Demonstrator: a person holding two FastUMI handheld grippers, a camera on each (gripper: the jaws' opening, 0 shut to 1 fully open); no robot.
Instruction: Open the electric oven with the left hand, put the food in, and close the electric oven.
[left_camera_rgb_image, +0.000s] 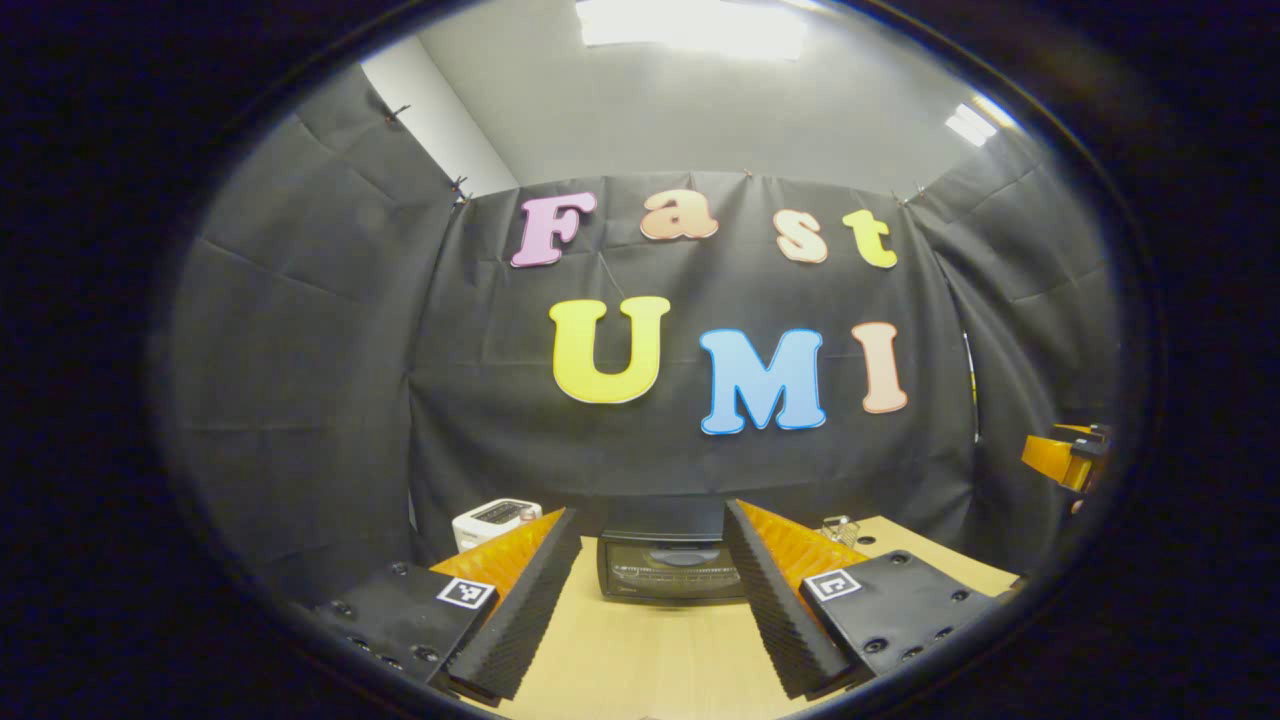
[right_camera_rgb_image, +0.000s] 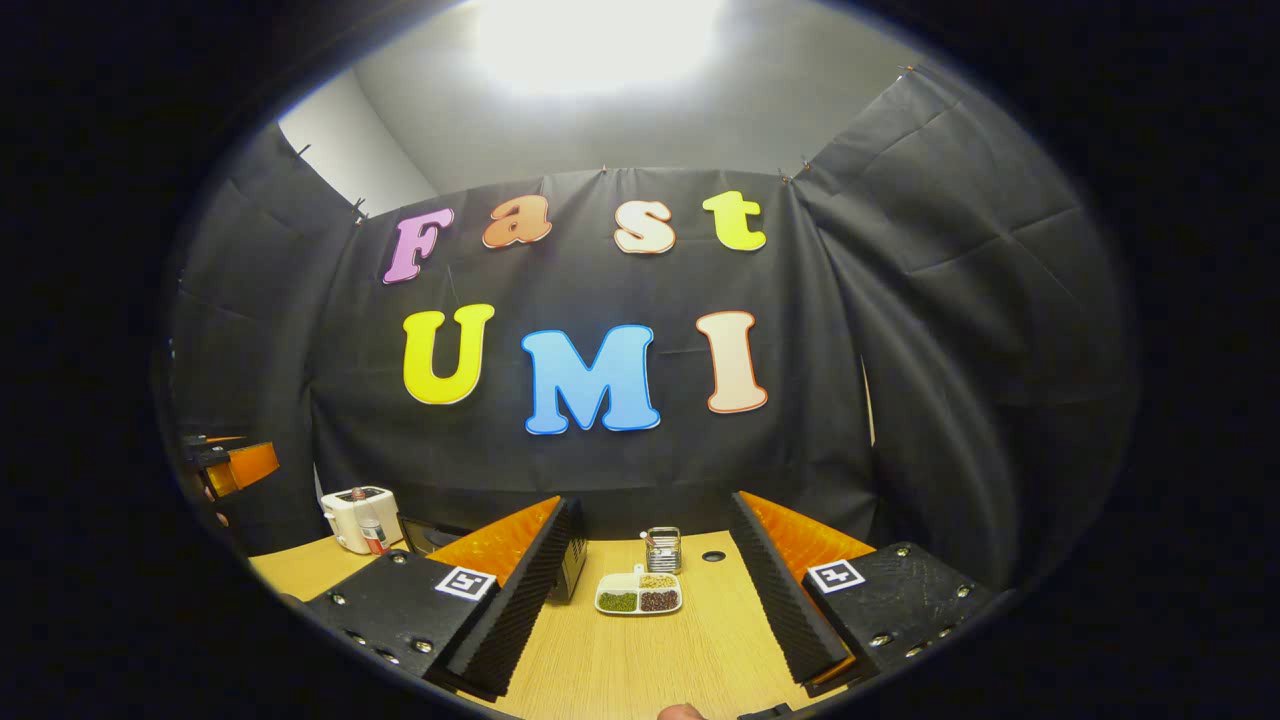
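Wooden table (left_camera_rgb_image: 650, 660); oven (left_camera_rgb_image: 668, 565) at back; black cloth wall (left_camera_rgb_image: 300, 400).

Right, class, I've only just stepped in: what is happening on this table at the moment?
A person holds a claw in each hand over a wooden table. The left claw is open and faces the electric oven, whose door looks closed. The right claw is open too, facing a divided tray of food. Nothing is gripped yet. A white toaster stands farther left.
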